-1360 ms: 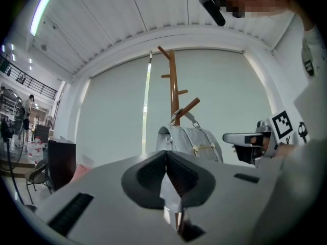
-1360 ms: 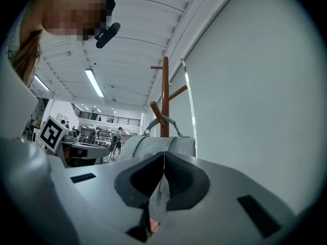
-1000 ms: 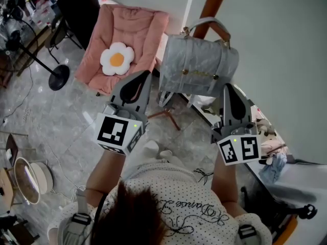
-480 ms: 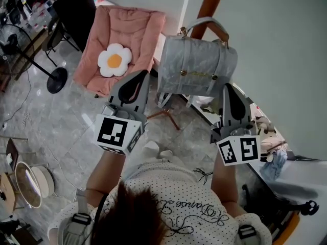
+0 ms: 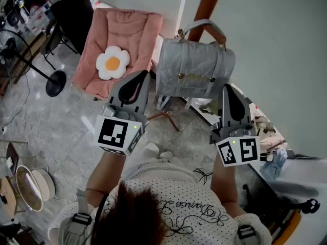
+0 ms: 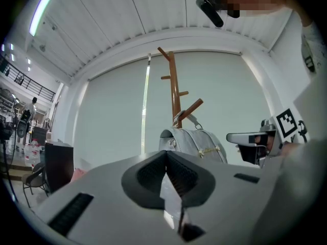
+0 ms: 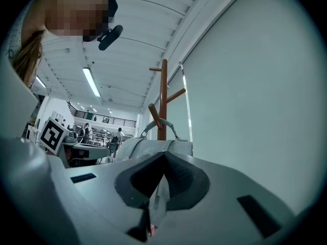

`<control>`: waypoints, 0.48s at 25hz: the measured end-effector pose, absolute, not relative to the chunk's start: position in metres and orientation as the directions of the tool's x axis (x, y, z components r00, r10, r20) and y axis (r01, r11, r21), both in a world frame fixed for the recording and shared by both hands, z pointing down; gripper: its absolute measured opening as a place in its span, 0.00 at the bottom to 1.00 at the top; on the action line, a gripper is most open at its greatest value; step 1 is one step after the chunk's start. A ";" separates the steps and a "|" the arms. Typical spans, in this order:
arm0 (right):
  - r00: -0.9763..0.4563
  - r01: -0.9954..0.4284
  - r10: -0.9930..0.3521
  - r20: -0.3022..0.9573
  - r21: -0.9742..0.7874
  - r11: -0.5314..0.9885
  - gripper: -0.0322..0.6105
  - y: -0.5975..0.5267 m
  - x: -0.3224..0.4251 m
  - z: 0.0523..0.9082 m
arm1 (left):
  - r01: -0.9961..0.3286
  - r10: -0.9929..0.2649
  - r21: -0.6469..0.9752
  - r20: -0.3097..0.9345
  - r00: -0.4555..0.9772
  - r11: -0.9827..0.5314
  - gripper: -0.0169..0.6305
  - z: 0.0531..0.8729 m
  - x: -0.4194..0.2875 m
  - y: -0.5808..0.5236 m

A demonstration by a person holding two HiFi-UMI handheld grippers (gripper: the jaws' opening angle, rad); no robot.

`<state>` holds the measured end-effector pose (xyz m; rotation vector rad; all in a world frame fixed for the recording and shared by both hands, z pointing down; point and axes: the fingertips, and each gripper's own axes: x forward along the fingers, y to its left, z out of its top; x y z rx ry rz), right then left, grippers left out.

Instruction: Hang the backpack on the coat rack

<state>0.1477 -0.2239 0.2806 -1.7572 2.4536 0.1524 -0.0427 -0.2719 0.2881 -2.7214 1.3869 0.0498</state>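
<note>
At twelve o'clock from both grippers in the head view, the grey backpack (image 5: pixel 194 75) hangs on the brown coat rack (image 5: pixel 205 6), with its handle (image 5: pixel 207 25) looped over a slanted peg. The left gripper (image 5: pixel 143 76) sits at the bag's eight o'clock and the right gripper (image 5: pixel 228 87) at its five o'clock. Each has its jaws pressed together with nothing between them. In each gripper view the bag stands beyond the jaw tips, apart from them. It hangs upright, handle toward twelve o'clock and base toward six. Its longer side runs from nine to three o'clock, and the front with gold clasps faces the person. Loose straps (image 5: pixel 163 103) dangle at its seven o'clock corner.
</note>
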 end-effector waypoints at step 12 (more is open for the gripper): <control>-0.315 -0.948 -0.935 -0.165 0.012 0.318 0.07 -0.227 0.153 0.280 | -0.811 -0.807 -0.063 -0.076 0.585 -0.582 0.03 0.285 -0.039 -0.277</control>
